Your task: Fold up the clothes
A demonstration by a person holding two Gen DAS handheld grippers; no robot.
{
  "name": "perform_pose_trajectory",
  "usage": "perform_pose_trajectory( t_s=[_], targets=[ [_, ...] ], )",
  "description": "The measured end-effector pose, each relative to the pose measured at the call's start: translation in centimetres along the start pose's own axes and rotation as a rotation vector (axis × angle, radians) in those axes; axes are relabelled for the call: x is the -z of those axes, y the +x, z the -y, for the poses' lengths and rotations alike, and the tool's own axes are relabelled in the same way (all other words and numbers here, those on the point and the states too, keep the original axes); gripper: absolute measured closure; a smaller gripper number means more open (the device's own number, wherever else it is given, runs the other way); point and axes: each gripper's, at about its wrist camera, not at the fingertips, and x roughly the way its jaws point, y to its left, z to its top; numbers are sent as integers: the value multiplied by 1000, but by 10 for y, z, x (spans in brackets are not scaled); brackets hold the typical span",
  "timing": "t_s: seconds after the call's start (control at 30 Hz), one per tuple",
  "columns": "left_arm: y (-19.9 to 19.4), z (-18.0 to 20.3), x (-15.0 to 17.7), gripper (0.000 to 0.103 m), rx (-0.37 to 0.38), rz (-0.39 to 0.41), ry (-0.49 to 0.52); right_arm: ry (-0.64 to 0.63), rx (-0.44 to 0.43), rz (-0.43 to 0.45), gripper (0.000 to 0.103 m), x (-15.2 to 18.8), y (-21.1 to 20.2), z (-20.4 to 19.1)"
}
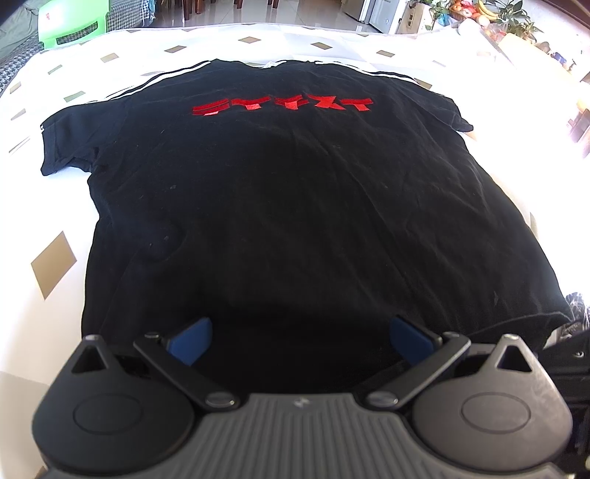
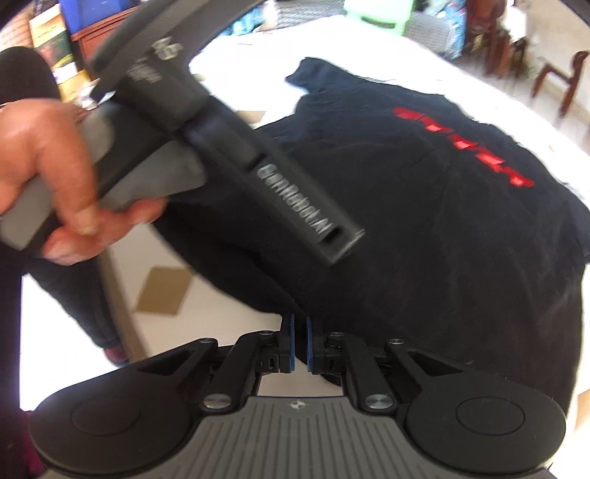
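A black T-shirt (image 1: 280, 206) with red lettering (image 1: 282, 105) and white shoulder stripes lies flat on the white table, collar far, hem near. My left gripper (image 1: 300, 341) is open, blue pads wide apart, hovering over the hem's middle with nothing between them. In the right wrist view the same shirt (image 2: 424, 228) fills the right side. My right gripper (image 2: 298, 344) has its pads nearly together at the shirt's near edge; the black cloth seems to lie in the narrow gap. The left gripper's body (image 2: 206, 121) and the hand holding it cross the upper left of that view.
The table cover (image 1: 55, 228) is white with tan diamonds. A green plastic stool (image 1: 72, 24) stands beyond the far left edge. Plants and fruit (image 1: 479, 16) are at the far right. A wooden chair (image 2: 564, 84) stands beyond the table. A person's dark-clad legs (image 2: 73, 294) stand by the table edge.
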Motion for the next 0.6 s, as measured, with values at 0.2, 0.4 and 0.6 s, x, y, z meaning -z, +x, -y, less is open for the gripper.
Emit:
perform_pose_trajectory(
  t_s=[0.2,0.4,0.6],
  targets=[
    [1,3,-2,0,-15,-4,11,-6,-119,-55,91,9,-7,-4],
    [1,4,-1,0,-19,-8,23,-42,-130,-64,77,14,-15,-9],
    [0,4,1,0,-17,-14,31,104,25,26,65,17,-50,16]
  ],
)
